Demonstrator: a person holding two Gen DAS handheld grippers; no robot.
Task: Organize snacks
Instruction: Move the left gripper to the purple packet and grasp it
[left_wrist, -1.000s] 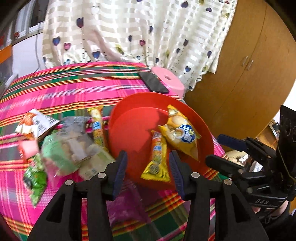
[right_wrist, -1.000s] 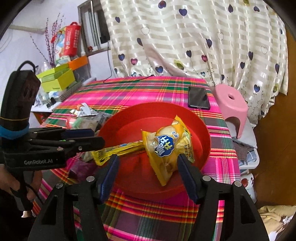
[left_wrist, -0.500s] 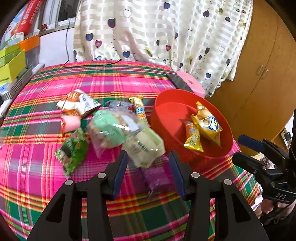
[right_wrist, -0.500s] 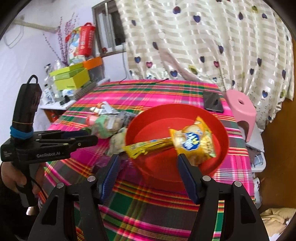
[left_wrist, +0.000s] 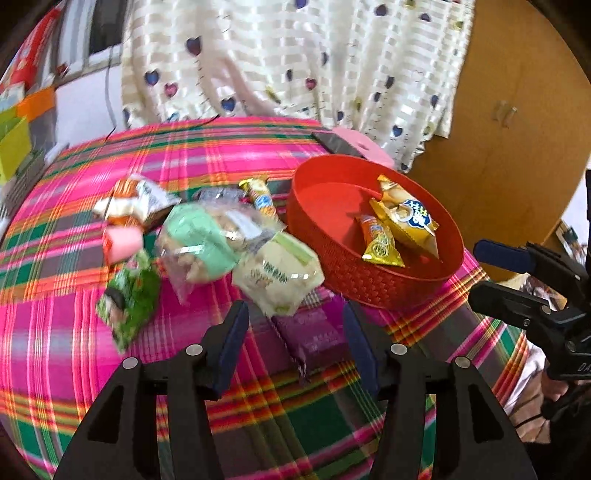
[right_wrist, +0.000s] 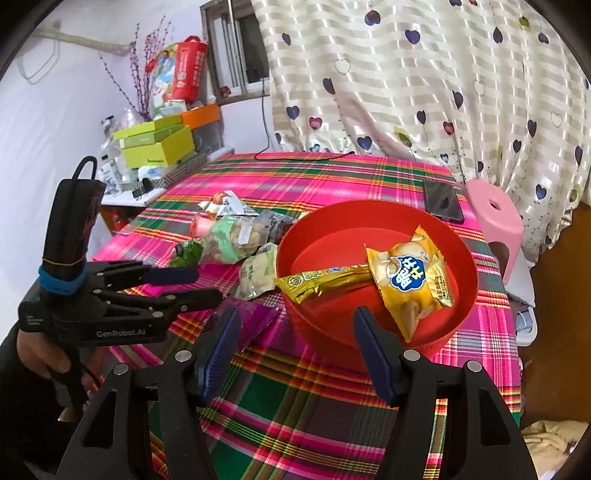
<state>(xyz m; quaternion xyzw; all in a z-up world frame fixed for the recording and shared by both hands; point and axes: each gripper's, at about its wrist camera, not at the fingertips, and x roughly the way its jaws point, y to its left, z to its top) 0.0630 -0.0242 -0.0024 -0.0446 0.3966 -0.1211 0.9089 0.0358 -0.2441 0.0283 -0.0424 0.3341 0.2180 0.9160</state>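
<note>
In the left wrist view the left gripper (left_wrist: 295, 343) fills the bottom of the frame, and its jaws, which have just been opening, stand spread with nothing pinched; a purple packet (left_wrist: 314, 338) lies flat on the checked tablecloth (left_wrist: 74, 350) in the gap between them, not touched by either pad, which suggests this is the next snack to be lifted. Just above it, in the centre, a pale packet (left_wrist: 277, 273) leans against the wall of the red basket (left_wrist: 369, 288), with a clear bag of green-wrapped biscuits (left_wrist: 199, 243), a green packet (left_wrist: 129, 302), a pink packet (left_wrist: 122, 243), a white and orange packet (left_wrist: 136, 199) and a thin yellow stick (left_wrist: 260, 197) scattered to the left, all blurred. The basket sits right of centre and already holds a yellow bag (left_wrist: 406, 221) and a yellow bar (left_wrist: 380, 243), so it looks like the collecting place. At the right edge the right gripper (left_wrist: 502, 277) hangs beside the basket. In the right wrist view the right gripper (right_wrist: 295, 354) sits at the bottom centre, jaws spread and empty, aimed at the near wall of the red basket (right_wrist: 458, 310), probably waiting its turn. Inside lie the yellow bag (right_wrist: 410, 280) and the yellow bar (right_wrist: 321, 278), whose end overhangs the left rim. The left gripper (right_wrist: 199, 284) reaches in from the left edge over the purple packet (right_wrist: 255, 314), held by a hand (right_wrist: 48, 358). A phone (right_wrist: 443, 201) lies on the cloth beyond the basket.
</note>
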